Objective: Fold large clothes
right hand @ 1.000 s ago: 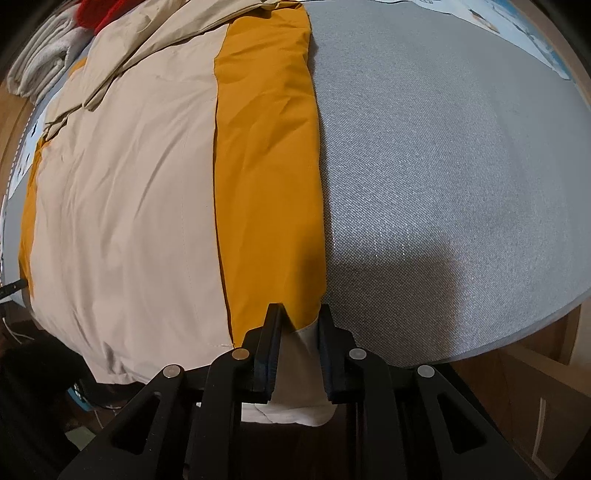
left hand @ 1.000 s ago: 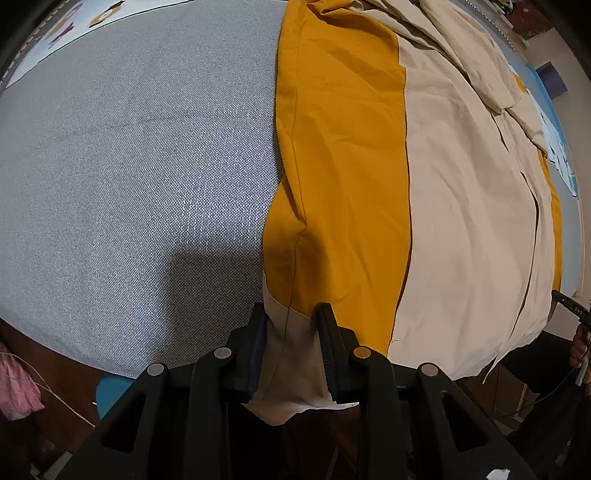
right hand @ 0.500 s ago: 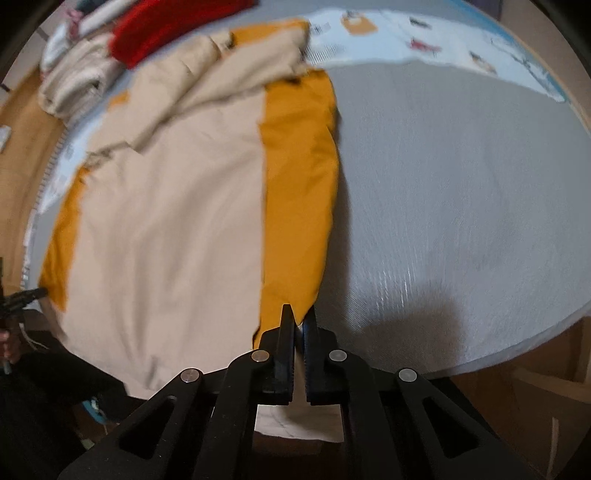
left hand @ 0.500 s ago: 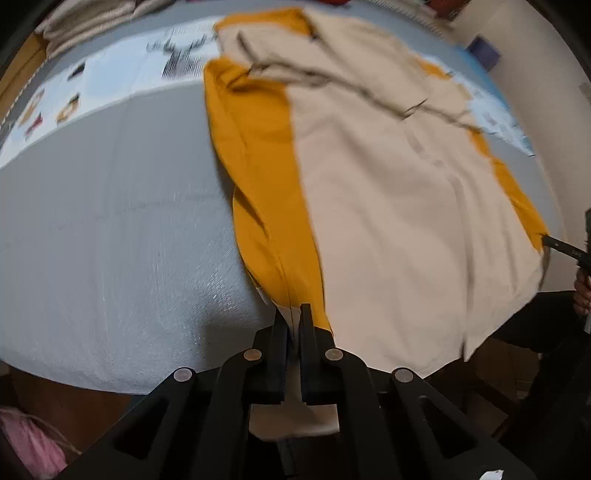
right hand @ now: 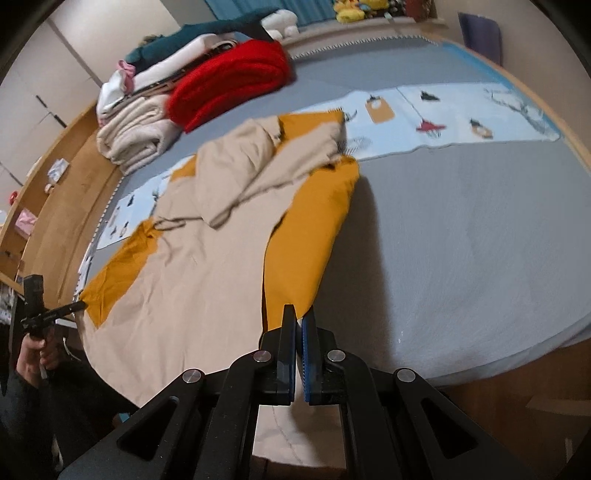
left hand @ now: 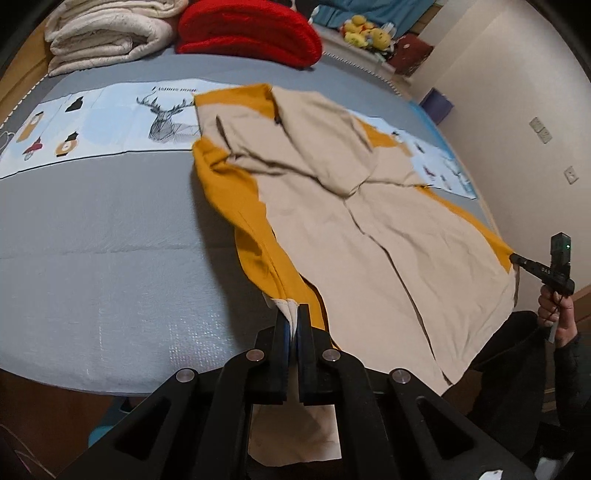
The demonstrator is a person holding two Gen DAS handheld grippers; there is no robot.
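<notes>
Jaws pressed together on both sides: the left gripper (left hand: 293,317) pinches the beige-and-orange garment (left hand: 354,229) at one hem corner, the right gripper (right hand: 299,319) apparently the other, though blur hides it. Hem lifted, the rest lies on the grey bed (left hand: 92,240), near a red blanket (right hand: 232,81).

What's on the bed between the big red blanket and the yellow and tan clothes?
In the left wrist view, grey bed cover and a pale blue strip with a deer drawing lie between the red blanket and the garment.
</notes>
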